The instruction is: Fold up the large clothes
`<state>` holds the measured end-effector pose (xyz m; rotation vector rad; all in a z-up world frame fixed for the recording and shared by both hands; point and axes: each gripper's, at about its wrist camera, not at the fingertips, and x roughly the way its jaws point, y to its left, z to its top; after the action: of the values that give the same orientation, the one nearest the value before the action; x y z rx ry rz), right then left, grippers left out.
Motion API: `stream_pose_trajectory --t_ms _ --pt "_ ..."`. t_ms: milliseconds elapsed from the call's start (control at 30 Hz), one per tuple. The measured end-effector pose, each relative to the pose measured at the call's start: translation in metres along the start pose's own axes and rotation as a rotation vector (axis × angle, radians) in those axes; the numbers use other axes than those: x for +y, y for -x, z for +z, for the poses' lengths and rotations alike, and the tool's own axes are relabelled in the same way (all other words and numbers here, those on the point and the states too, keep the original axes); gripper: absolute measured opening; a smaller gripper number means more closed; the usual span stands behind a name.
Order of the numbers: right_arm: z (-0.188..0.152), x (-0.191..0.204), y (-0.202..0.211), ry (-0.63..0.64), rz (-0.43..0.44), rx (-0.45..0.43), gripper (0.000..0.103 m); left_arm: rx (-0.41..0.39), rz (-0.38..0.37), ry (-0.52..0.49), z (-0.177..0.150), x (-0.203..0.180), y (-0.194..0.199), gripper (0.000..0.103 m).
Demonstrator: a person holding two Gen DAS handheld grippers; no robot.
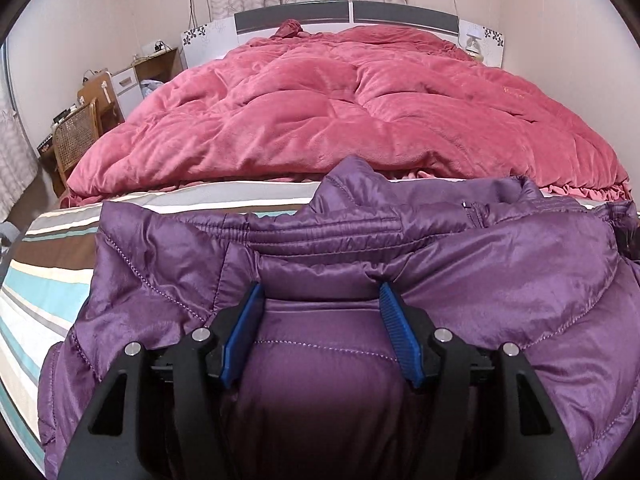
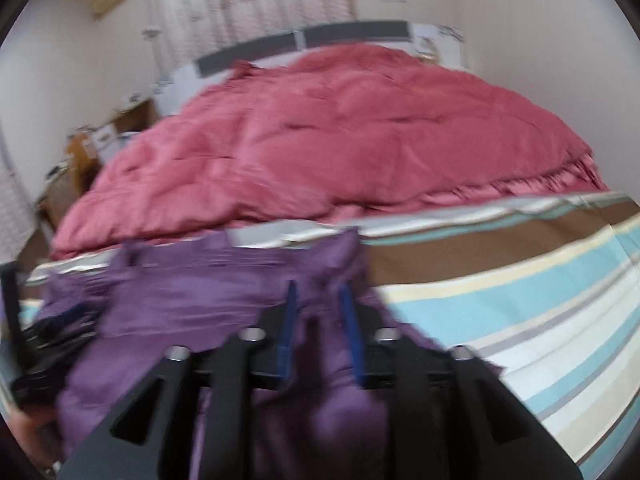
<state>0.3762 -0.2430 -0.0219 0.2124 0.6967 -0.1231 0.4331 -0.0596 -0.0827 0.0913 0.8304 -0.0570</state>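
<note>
Lying bunched on the striped sheet (image 1: 52, 280) at the near end of the bed, the purple padded jacket (image 1: 500, 280) sits directly under and ahead of both claws, which suits folding: the flat stretch of sheet gives room to work, while the pink quilt (image 1: 320, 120) is heaped well beyond the jacket, out of the way.

The left claw (image 1: 320, 292) stands open, its blue pads (image 1: 400, 332) spread wide with a puffy fold of jacket between them but not pinched; it seems poised over the middle of the garment, likely either just off a fold or lining up the next hold.

The right claw (image 2: 320, 292) is near the jacket's (image 2: 180, 312) right-hand edge, with bare striped sheet (image 2: 520, 300) off to its right. Its jaws are partly apart, and purple cloth runs up between them. This view is blurred, so whether the pads pinch that cloth I cannot tell; my guess is that it is letting an edge go.

The jacket looks partly gathered, not yet a neat fold.
</note>
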Motion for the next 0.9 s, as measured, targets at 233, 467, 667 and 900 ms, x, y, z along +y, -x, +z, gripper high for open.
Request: stream_pose_trajectory --t_ms 233,467,667,900 --pt "-0.001 0.057 -0.045 0.156 0.028 0.11 0.034 0.0 -0.016 0.013 -0.002 0.004 0.001 0.062" --pt "-0.012 0.045 -0.075 0.098 0.014 0.133 0.032 0.023 -0.07 0.06 0.002 0.014 -0.006 0.062" --pt "-0.012 0.041 -0.051 0.083 0.019 0.104 0.035 -0.007 -0.139 0.063 -0.011 0.034 0.028 0.08" --pt "-0.04 0.047 0.032 0.055 0.099 0.015 0.043 -0.105 -0.054 0.159 -0.062 0.092 0.095 0.09"
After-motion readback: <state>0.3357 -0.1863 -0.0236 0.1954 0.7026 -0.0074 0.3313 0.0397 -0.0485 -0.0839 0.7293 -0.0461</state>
